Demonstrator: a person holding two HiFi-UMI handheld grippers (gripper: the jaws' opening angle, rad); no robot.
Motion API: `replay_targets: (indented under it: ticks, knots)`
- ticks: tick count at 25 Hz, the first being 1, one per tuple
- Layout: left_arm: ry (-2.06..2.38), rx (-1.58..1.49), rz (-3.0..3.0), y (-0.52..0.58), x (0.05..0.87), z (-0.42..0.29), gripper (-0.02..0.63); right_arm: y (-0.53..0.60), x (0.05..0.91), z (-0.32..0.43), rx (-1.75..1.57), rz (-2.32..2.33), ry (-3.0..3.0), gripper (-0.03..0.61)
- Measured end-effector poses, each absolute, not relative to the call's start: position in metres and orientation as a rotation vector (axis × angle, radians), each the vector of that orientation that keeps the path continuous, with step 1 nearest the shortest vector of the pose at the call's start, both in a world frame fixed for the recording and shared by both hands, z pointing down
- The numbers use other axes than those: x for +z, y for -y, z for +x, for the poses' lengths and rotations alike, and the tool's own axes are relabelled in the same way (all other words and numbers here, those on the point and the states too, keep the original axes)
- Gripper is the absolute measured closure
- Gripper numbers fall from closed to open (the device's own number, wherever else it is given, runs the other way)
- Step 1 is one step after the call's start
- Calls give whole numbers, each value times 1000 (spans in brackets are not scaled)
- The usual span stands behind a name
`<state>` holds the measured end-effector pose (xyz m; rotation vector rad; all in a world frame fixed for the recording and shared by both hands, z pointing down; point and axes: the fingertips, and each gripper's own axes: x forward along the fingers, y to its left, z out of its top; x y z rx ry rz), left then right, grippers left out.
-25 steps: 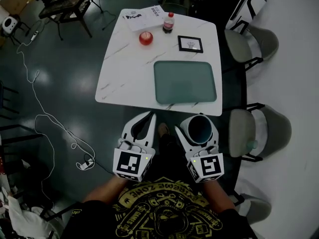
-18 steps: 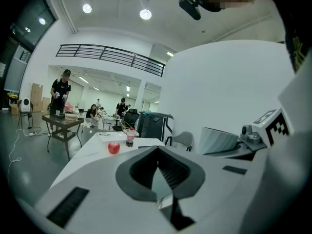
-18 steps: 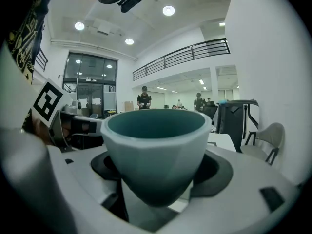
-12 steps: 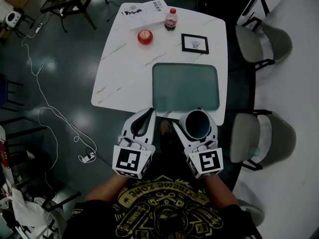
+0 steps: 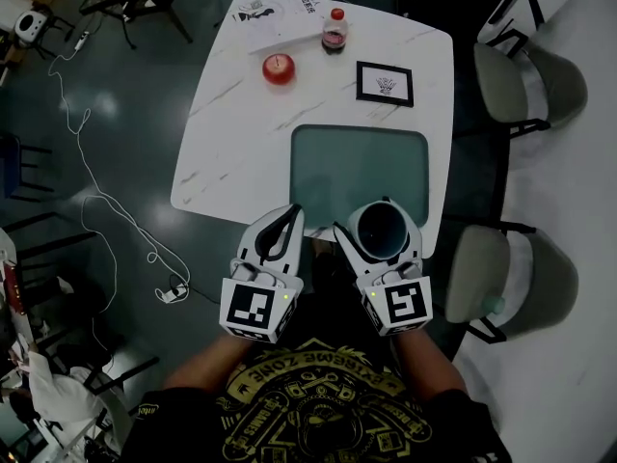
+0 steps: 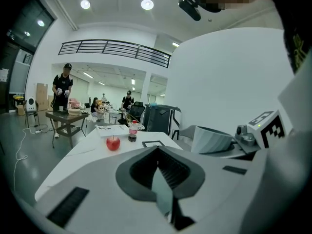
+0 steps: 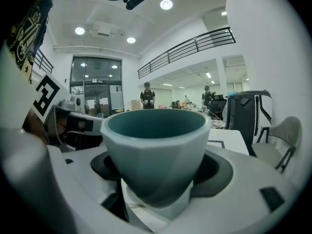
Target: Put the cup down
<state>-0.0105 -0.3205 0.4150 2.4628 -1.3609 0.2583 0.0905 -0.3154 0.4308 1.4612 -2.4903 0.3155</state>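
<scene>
A person's right gripper (image 5: 382,222) holds a pale cup (image 5: 384,230) upright above the near edge of a white marble-patterned table (image 5: 241,133), at the near right corner of a green mat (image 5: 359,167) that lies on it. The jaws stand wide, one on each side of the cup's lower body, and clamp it. Whether the cup's base touches the table cannot be told from above.

The left gripper (image 5: 287,222) hangs just beside it over the same table edge, its jaws closed tip to tip with nothing between them.

The right gripper view shows what the head view hides: the cup (image 7: 156,145) is faceted and narrows toward its base, its teal inside is empty, and it sits low between the jaws. The head view alone shows the table layout: a red apple (image 5: 278,68), a capped bottle (image 5: 334,32), a black-framed card (image 5: 385,83) and papers (image 5: 275,13) at the far end, well apart from the cup, with two chairs (image 5: 530,80) along the right side. The left gripper view catches the cup (image 6: 212,139) side-on in the right gripper, and people standing deep in the hall.
</scene>
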Motion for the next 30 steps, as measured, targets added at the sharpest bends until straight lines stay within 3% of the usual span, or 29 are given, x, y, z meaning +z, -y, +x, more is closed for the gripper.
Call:
replay_targets:
  ticks: [30]
  knots:
    - [1384, 500, 2326, 378, 517, 24, 604, 389, 551, 111, 397, 1366, 2494, 210]
